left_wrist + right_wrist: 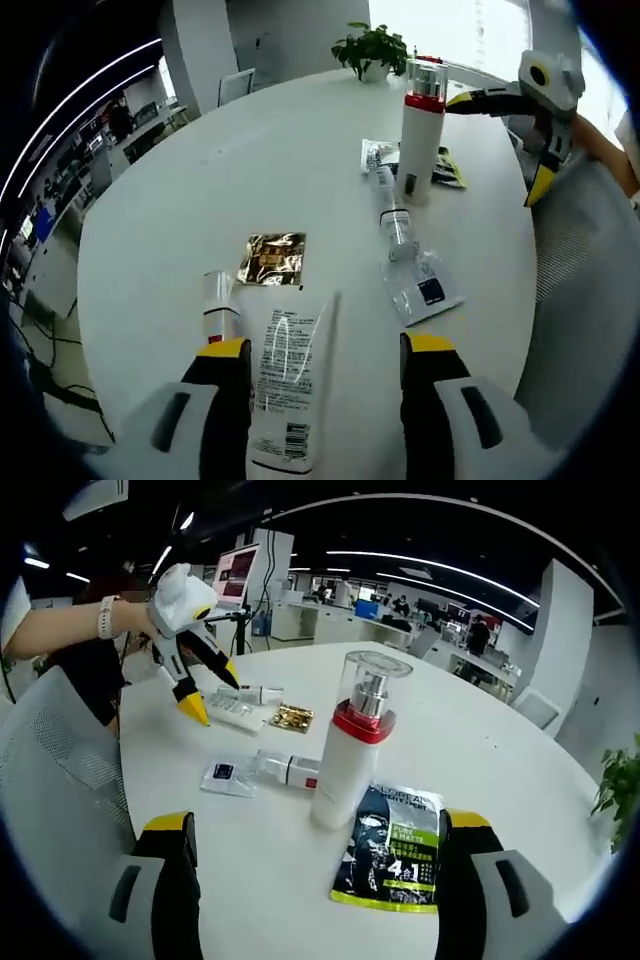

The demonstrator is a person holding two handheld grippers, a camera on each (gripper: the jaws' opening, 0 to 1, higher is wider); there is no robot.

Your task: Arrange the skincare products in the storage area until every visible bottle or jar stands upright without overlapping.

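Observation:
A white bottle (420, 130) with a red collar and clear cap stands upright on the round white table (200, 170). A clear tube (392, 215) lies flat in front of it, next to a clear sachet (425, 290). A white tube (285, 385) lies below my left gripper (325, 345), which is open. A small tube with a red band (218, 305) lies beside it. In the right gripper view my right gripper (315, 822) is open, close to the bottle (350, 745) and a dark packet (392, 850). The left gripper (212, 690) hovers over the white tube (235, 708).
A gold sachet (272, 258) lies mid-table, and a white sachet (378, 155) sits behind the bottle. A potted plant (372, 48) stands at the far edge. A grey mesh chair (60, 780) is at the table's side. A person's arm (60, 630) holds the left gripper.

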